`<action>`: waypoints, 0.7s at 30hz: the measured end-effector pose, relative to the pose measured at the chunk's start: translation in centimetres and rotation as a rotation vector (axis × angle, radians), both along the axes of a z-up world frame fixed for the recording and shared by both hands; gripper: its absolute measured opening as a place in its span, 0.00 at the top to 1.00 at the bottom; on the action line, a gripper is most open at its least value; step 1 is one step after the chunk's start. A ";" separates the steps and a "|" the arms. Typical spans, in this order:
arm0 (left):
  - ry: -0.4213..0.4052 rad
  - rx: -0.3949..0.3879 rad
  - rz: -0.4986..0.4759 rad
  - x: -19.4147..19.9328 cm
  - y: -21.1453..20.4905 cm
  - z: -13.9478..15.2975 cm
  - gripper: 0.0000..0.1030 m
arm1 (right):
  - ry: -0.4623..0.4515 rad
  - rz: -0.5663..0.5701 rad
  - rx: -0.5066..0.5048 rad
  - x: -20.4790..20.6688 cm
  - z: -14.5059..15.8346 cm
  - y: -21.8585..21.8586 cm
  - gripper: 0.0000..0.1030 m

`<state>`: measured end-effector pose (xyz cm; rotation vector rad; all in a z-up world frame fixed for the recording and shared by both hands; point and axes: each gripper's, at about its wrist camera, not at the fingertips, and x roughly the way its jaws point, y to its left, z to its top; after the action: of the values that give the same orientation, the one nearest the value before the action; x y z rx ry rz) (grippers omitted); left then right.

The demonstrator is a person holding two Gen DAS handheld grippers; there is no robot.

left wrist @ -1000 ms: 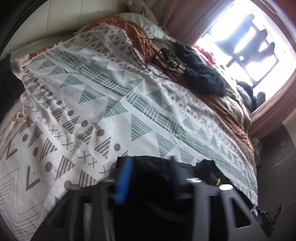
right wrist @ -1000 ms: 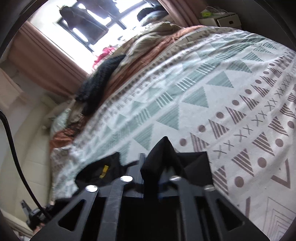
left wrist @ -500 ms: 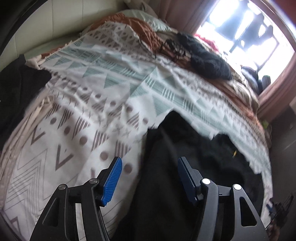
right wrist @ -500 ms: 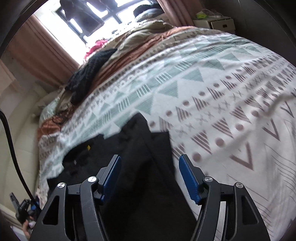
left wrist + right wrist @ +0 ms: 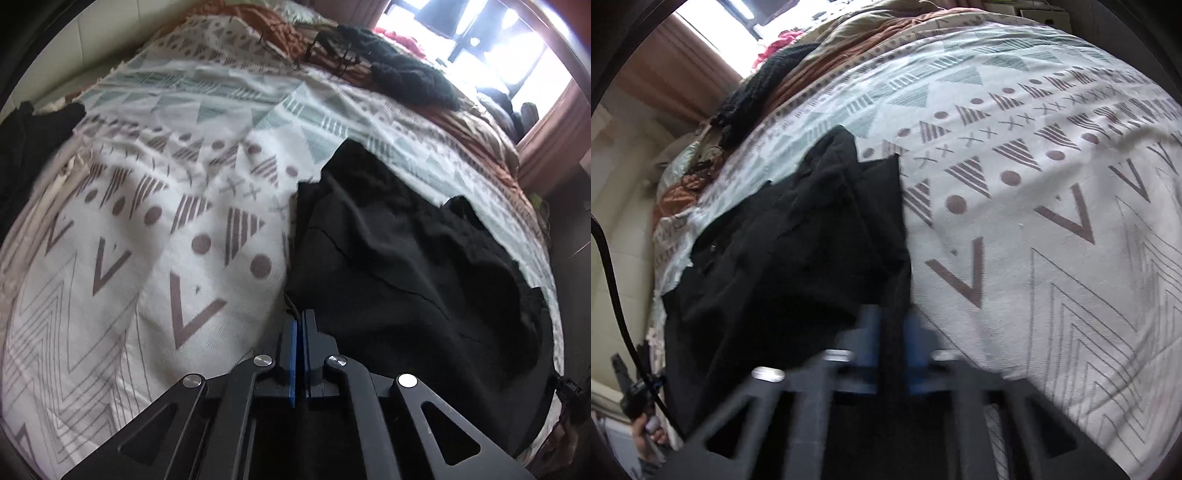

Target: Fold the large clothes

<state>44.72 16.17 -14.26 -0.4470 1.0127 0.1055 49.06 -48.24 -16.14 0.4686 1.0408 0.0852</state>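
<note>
A large black garment lies crumpled on the patterned bedspread; it also shows in the right wrist view. My left gripper is shut at the garment's near left edge, with a thin fold of black cloth between its blue pads. My right gripper, blurred, is shut on a strip of the garment's near right edge.
A dark knitted garment and a black cable lie on the orange-brown blanket toward the window. Another black cloth lies at the bed's left side. A bedside cabinet stands beyond the bed.
Both grippers held the garment up, opened and dropped it on the bed half a second ago, then moved to its near edges and shut on the cloth.
</note>
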 end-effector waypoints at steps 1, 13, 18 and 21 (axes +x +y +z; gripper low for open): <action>-0.008 -0.001 0.005 0.1 0.2 0.2 0.99 | -0.030 0.004 -0.025 -0.1 0.6 0.2 0.95; 0.023 -0.012 0.040 3.7 0.7 -1.0 1.00 | -0.074 -0.069 -0.048 2.2 1.0 -0.2 0.97; 0.045 -0.016 0.040 3.3 0.6 -1.0 0.93 | 0.002 -0.110 -0.065 2.6 0.0 -0.3 0.88; 0.027 -0.034 0.059 2.2 1.2 0.0 0.79 | -0.003 -0.122 -0.096 2.2 1.3 -0.3 0.66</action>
<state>46.93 17.38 -14.29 -0.5078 1.0290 0.1472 51.24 -48.54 -14.80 0.4439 1.0059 -0.0723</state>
